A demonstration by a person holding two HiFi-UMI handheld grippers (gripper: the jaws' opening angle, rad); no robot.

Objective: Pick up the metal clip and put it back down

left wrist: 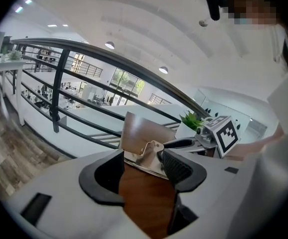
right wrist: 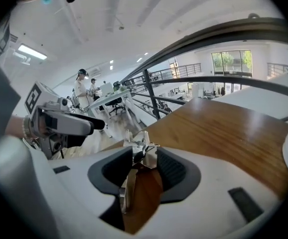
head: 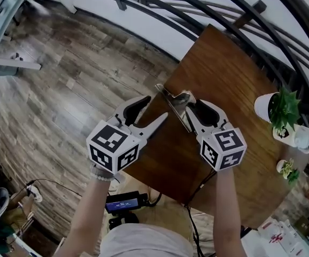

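Observation:
The metal clip [head: 175, 98] is a shiny bent strip lying on the brown wooden table [head: 224, 68] close to its left edge. My right gripper [head: 193, 108] stands open around the clip's near end; in the right gripper view the clip [right wrist: 138, 147] lies between the jaws, along the left one, and the pads do not press on it. My left gripper [head: 156, 107] is open just left of the clip, over the table's edge, with nothing held. In the left gripper view the clip [left wrist: 145, 157] lies just beyond the jaws, with the right gripper's fingers [left wrist: 180, 144] behind it.
A white pot with a green plant [head: 280, 110] and a second small plant [head: 288, 168] stand at the table's right side. A black railing [head: 144, 7] curves behind the table. Wooden floor [head: 63, 90] lies below on the left. People stand far off [right wrist: 80, 86].

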